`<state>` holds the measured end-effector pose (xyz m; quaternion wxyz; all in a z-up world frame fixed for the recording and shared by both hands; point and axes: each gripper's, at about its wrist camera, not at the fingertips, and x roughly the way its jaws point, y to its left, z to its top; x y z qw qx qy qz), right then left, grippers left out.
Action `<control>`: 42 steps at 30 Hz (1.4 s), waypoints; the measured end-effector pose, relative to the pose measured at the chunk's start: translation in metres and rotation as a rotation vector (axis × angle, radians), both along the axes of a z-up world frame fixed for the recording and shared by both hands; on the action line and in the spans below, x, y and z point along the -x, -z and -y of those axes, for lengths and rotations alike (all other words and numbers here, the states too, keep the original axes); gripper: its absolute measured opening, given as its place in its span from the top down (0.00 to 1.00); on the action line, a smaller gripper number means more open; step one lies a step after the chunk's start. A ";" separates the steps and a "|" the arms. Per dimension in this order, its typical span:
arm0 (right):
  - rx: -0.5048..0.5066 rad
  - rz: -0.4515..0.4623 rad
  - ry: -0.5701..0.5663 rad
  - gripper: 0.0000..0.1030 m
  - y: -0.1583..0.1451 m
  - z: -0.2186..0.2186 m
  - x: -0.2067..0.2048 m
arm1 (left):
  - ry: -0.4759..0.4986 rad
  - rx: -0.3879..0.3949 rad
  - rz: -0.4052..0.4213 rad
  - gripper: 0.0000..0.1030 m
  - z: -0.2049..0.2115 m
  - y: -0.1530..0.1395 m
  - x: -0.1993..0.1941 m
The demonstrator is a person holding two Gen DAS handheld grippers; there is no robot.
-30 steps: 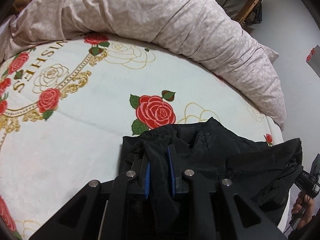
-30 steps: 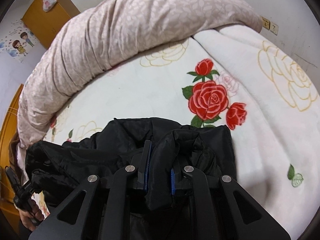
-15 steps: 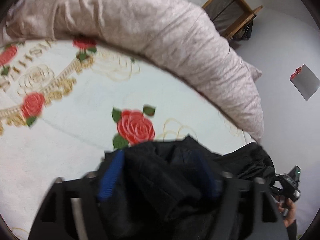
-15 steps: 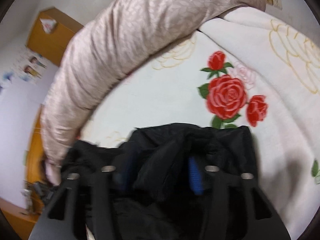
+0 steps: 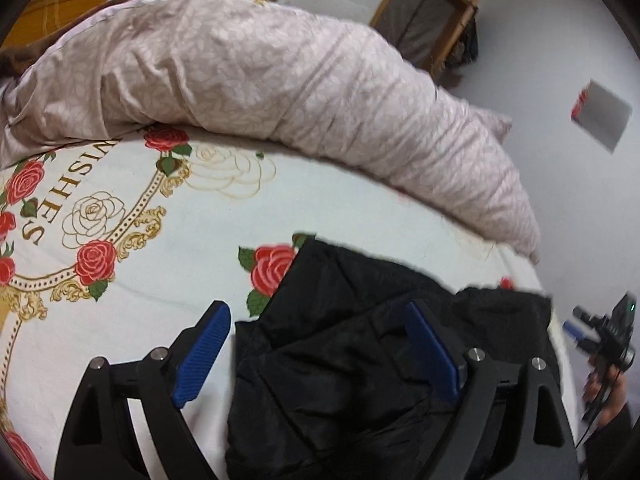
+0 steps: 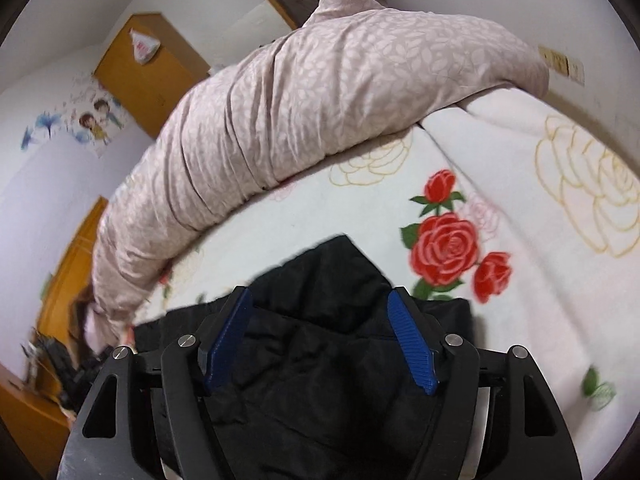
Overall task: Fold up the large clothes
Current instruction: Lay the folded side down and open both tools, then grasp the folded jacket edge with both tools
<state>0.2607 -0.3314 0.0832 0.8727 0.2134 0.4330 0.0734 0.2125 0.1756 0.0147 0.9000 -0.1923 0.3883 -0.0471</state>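
A black jacket (image 5: 340, 360) lies bunched and folded on the rose-printed bed sheet (image 5: 160, 260). My left gripper (image 5: 316, 308) hangs just above its left part. Its jaws are opening wide, black cloth lies below and between them, and the blue pads (image 5: 204, 348) do not press on it. In the right wrist view the jacket (image 6: 320, 360) fills the lower middle. My right gripper (image 6: 320, 294) is over it with its jaws opening, the blue pads (image 6: 412, 344) clear of the fabric. A hand holding the right gripper (image 5: 608, 332) shows at the left view's right edge.
A long rolled pinkish duvet (image 5: 280, 92) (image 6: 320, 100) lies across the far side of the bed. An orange wardrobe (image 6: 148, 72) and a wooden frame (image 5: 432, 28) stand by the walls. The bed's edge runs close beside the jacket.
Both grippers were shut on folds of the black jacket. Both have opened and let the cloth go, and have lifted a little. The jacket now rests on the sheet.
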 end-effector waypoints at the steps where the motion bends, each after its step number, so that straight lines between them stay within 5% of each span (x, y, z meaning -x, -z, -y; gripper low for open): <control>1: 0.014 -0.023 -0.011 0.31 0.007 0.001 -0.004 | 0.024 0.000 -0.028 0.12 0.003 0.007 -0.005; 6: 0.043 -0.116 -0.079 0.31 0.035 0.000 -0.027 | 0.057 -0.024 -0.123 0.15 0.012 0.038 -0.039; 9: 0.061 -0.137 -0.119 0.31 0.041 -0.004 -0.040 | 0.057 -0.039 -0.090 0.36 0.016 0.036 -0.049; 13: 0.168 -0.162 -0.098 0.76 0.049 -0.011 -0.051 | 0.020 -0.069 -0.097 0.59 0.020 0.043 -0.061; 16: 0.234 -0.171 -0.079 0.81 0.059 -0.017 -0.055 | -0.019 -0.088 -0.106 0.63 0.020 0.054 -0.067; 23: 0.303 -0.228 -0.047 0.82 0.093 -0.020 -0.067 | -0.058 -0.188 -0.129 0.66 0.034 0.080 -0.078; 31: 0.373 -0.248 -0.051 0.81 0.106 -0.028 -0.071 | -0.072 -0.214 -0.149 0.66 0.039 0.090 -0.089; 42: 0.448 -0.056 -0.041 0.62 -0.002 -0.051 -0.038 | -0.121 -0.269 -0.055 0.50 0.019 0.005 -0.065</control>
